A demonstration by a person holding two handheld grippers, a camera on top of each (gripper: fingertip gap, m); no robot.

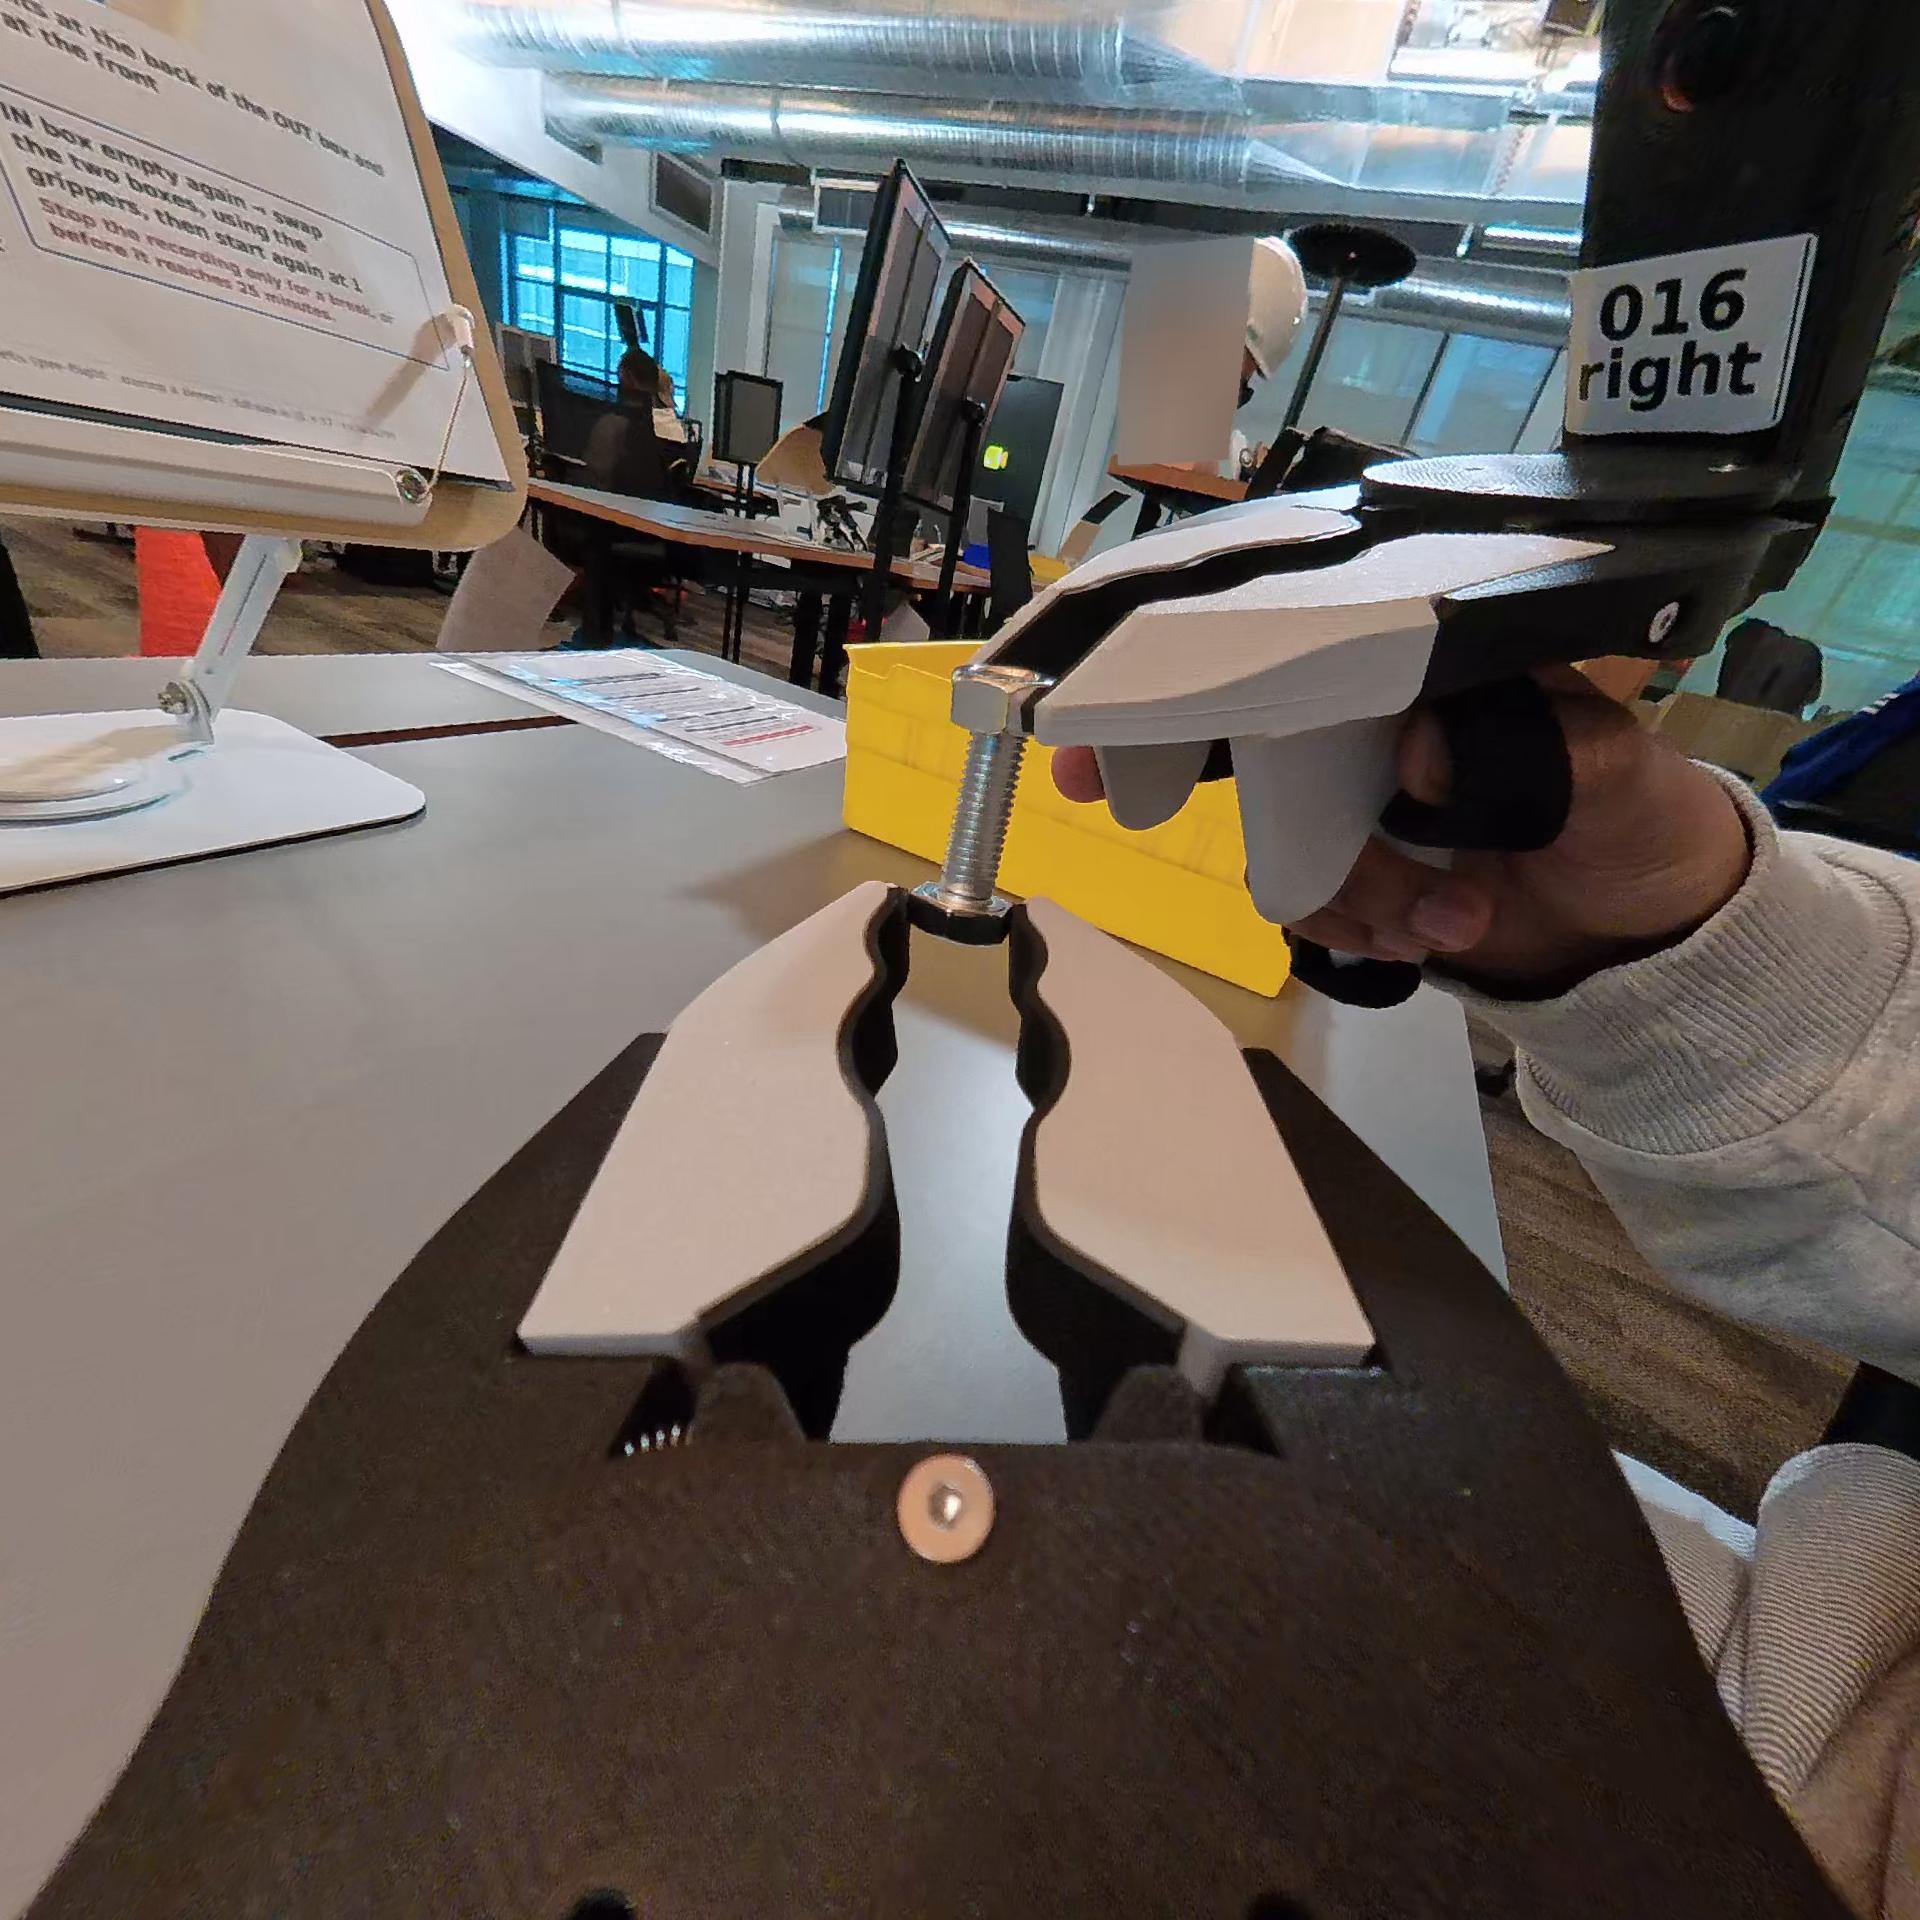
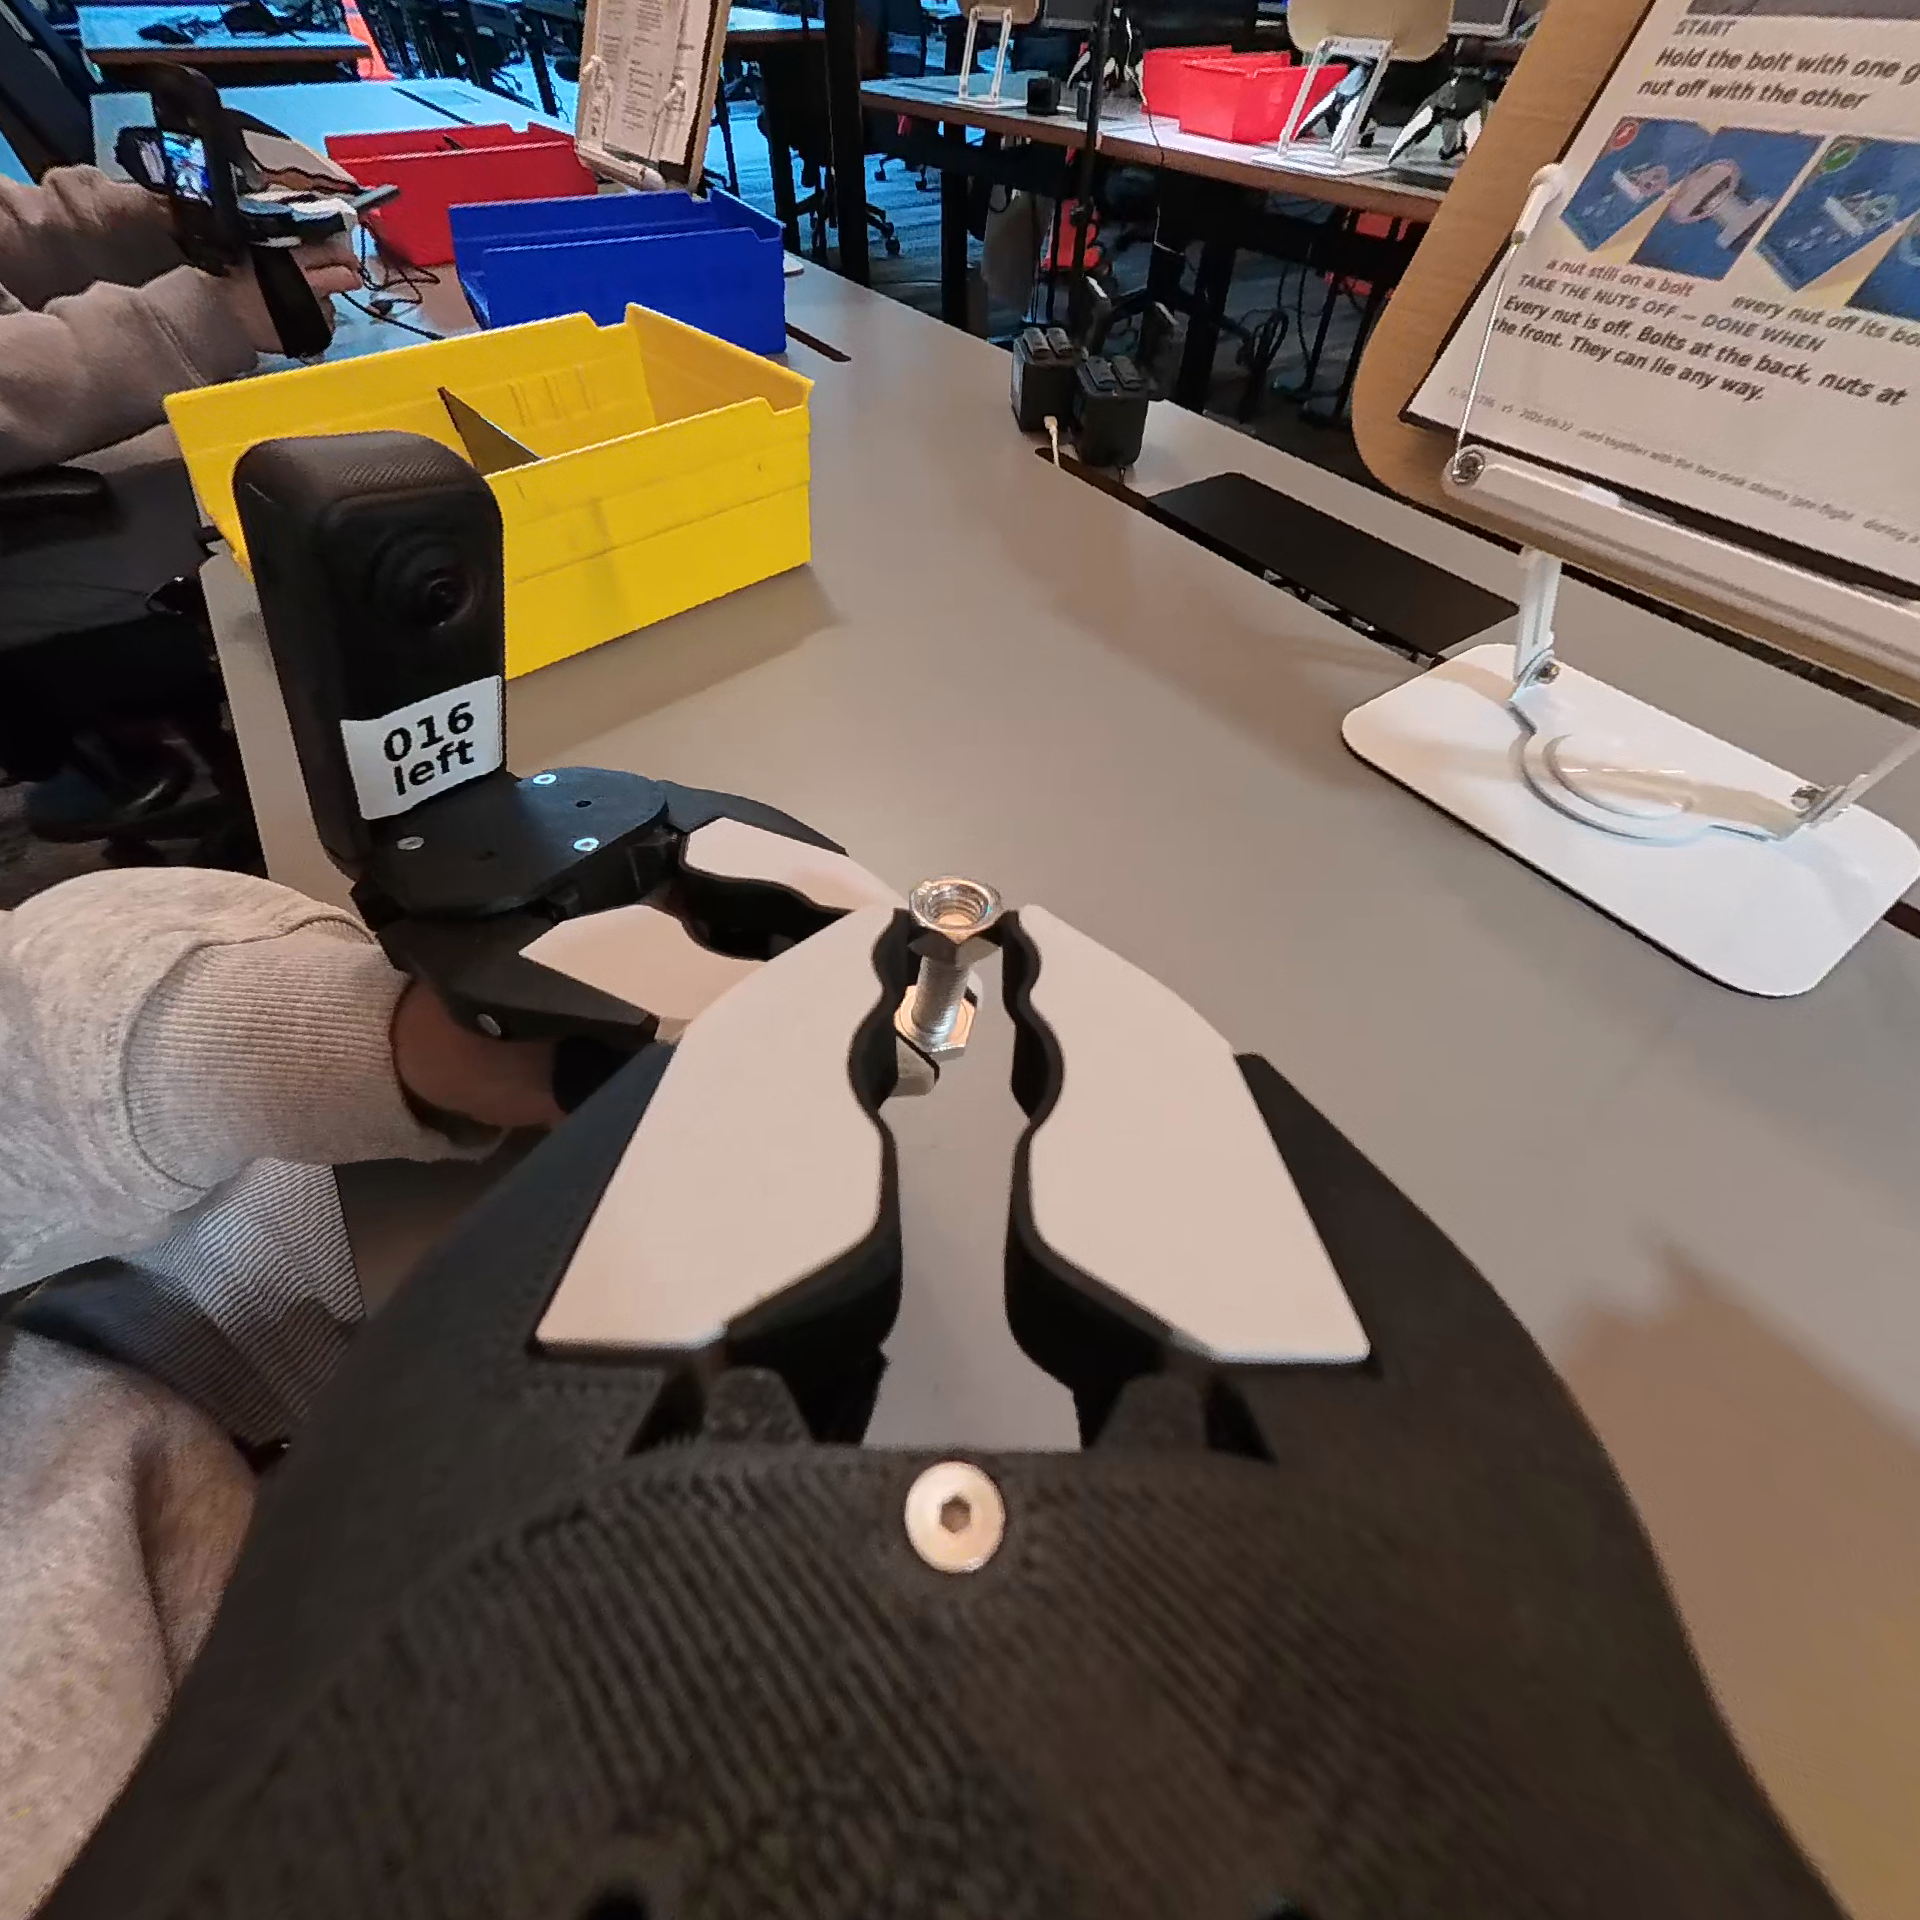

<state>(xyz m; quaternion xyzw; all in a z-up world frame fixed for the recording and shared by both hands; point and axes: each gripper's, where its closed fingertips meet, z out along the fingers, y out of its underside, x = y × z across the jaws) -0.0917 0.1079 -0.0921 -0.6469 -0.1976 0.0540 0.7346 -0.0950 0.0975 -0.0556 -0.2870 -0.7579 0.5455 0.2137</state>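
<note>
A silver bolt (image 1: 977, 800) stands upright above the grey table (image 1: 312, 1091). My left gripper (image 1: 956, 920) is shut on the hex nut (image 1: 958, 914) at the bolt's lower end. My right gripper (image 1: 997, 686) comes in from the right, held by a hand in a grey sleeve, and is shut on the bolt's hex head (image 1: 992, 698). In the right wrist view my right gripper (image 2: 954, 935) grips the head (image 2: 954, 904). The shaft runs down to the nut (image 2: 935, 1023), where the left gripper (image 2: 925, 1055) reaches in from the left.
A yellow bin (image 1: 1091, 862) (image 2: 644, 520) stands just behind the grippers. A blue bin (image 2: 623, 270) and a red bin (image 2: 447, 177) lie farther back. An instruction sheet on a white stand (image 1: 208, 790) (image 2: 1662, 831) stands to one side. Another person's gripper (image 2: 208, 187) works at the far left. The tips of both grippers are at nearly the same place.
</note>
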